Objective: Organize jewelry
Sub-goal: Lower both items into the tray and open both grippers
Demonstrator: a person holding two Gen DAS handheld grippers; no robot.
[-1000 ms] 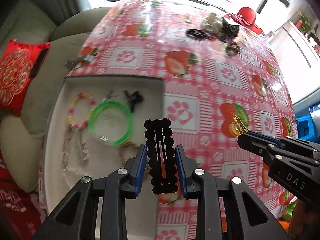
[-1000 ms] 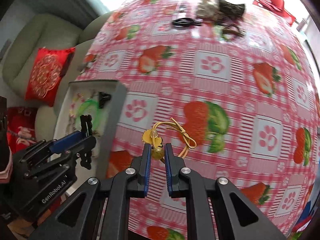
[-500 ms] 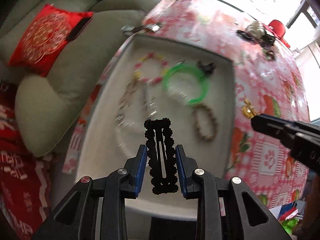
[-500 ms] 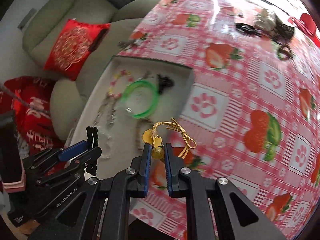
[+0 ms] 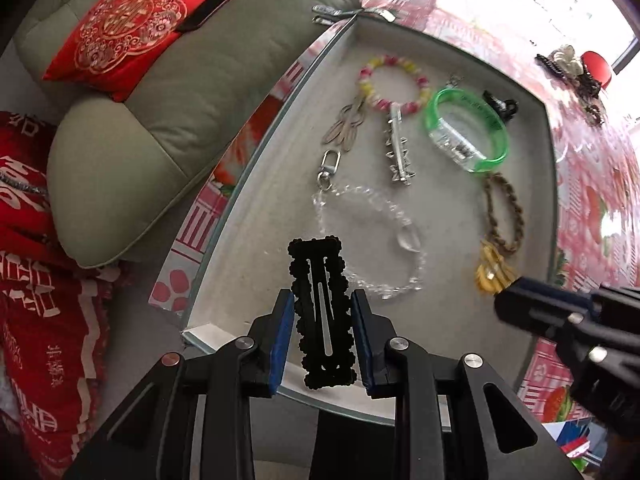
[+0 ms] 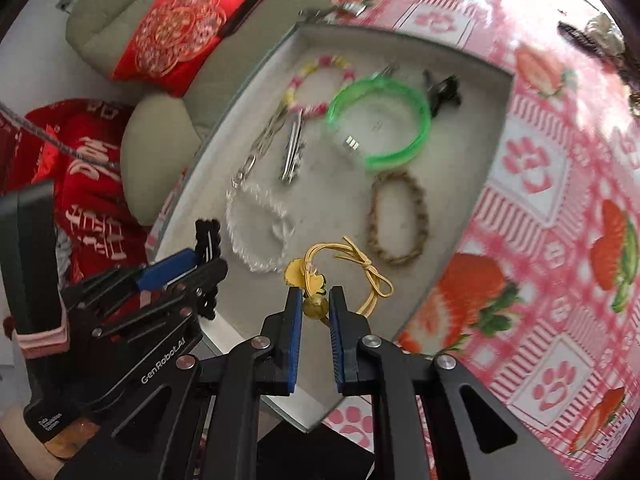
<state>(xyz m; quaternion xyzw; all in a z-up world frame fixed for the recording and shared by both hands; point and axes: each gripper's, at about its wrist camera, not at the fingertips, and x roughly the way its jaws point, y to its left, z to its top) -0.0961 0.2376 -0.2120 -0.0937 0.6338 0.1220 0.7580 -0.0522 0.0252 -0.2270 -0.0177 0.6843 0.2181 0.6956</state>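
Over the tray (image 5: 256, 248) – bracelets, seemingly a keychain – left tongs (image 5: 323, 332) grip a black clip (image 5: 322, 312), right tongs (image 6: 316, 312) a gold charm (image 6: 314, 306).

Black hair clip (image 5: 322, 312); green bangle (image 5: 466, 130); strawberry-check pink tablecloth (image 6: 560, 208).

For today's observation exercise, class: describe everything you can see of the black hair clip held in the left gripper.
The hair clip is a flat, matte black snap clip with a bumpy, scalloped edge and a long narrow slot down its middle around a thin tongue. It looks like coated metal or plastic. It stands lengthwise between the blue-padded jaws of the left gripper, which press on its two long edges, its far end sticking out past them. It hangs over the near part of the pale tray, not touching the jewelry there.
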